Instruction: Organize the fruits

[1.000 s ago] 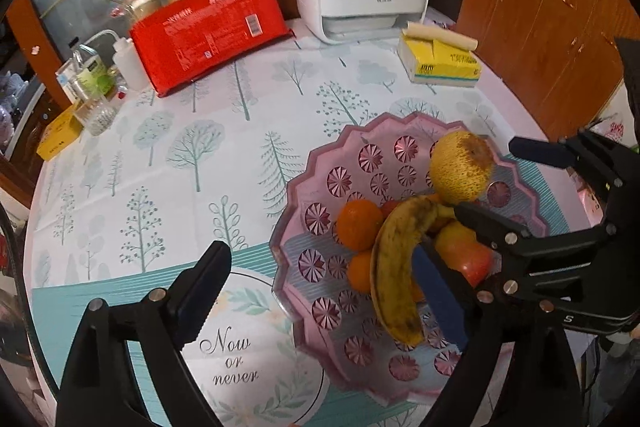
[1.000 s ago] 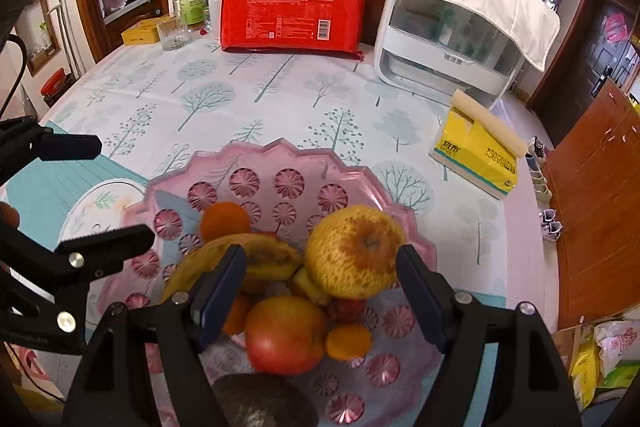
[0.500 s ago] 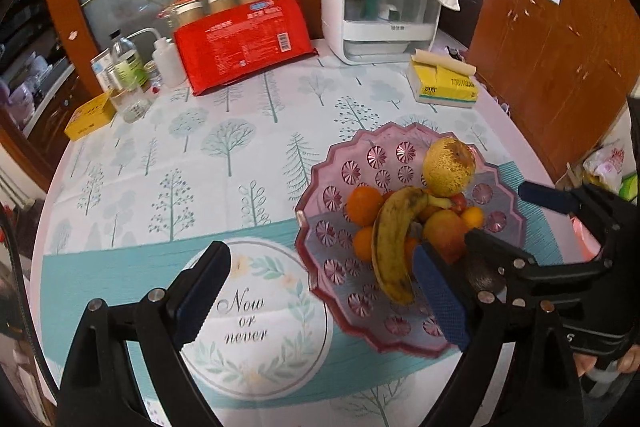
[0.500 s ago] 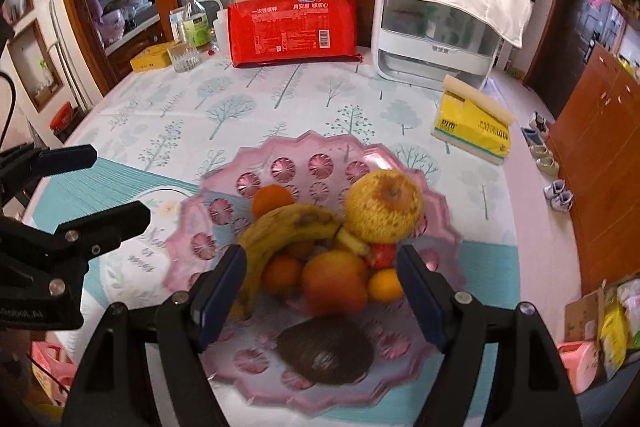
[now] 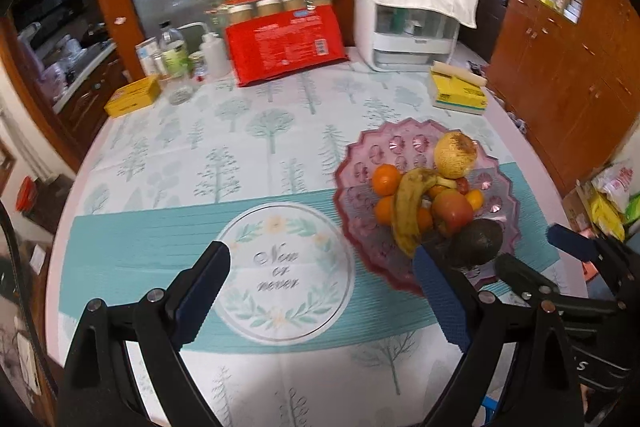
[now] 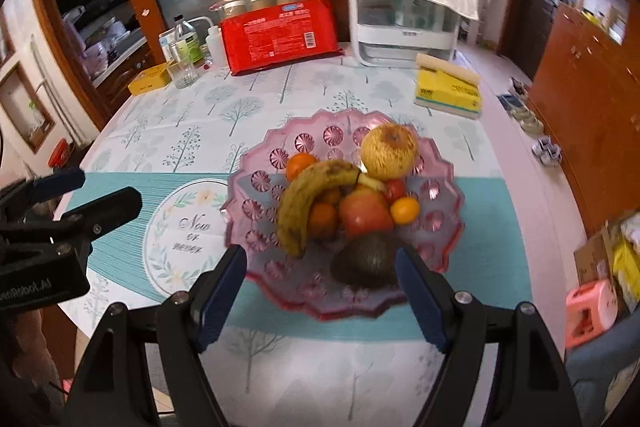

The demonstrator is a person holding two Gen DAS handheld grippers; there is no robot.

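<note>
A: Fruit? 
B: Piled in pink bowl (image 6: 436, 163) on table: banana (image 6: 304, 199) across oranges (image 6: 301, 163), apple (image 6: 366, 213), avocado (image 6: 366, 263) nearest.
A: Grippers? 
B: Left gripper (image 5: 320, 291) and right gripper (image 6: 322, 291) near bowl, fingers spread, holding nothing.

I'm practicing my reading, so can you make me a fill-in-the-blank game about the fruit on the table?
1. All the fruit sits in a ____ plate.
2. The long yellow fruit lying across the pile is a ____.
3. The round patch on the tablecloth says "Now or ____".
4. The right gripper and the left gripper are both ____ and hold nothing.

Missing words: pink; banana; never; open
</note>
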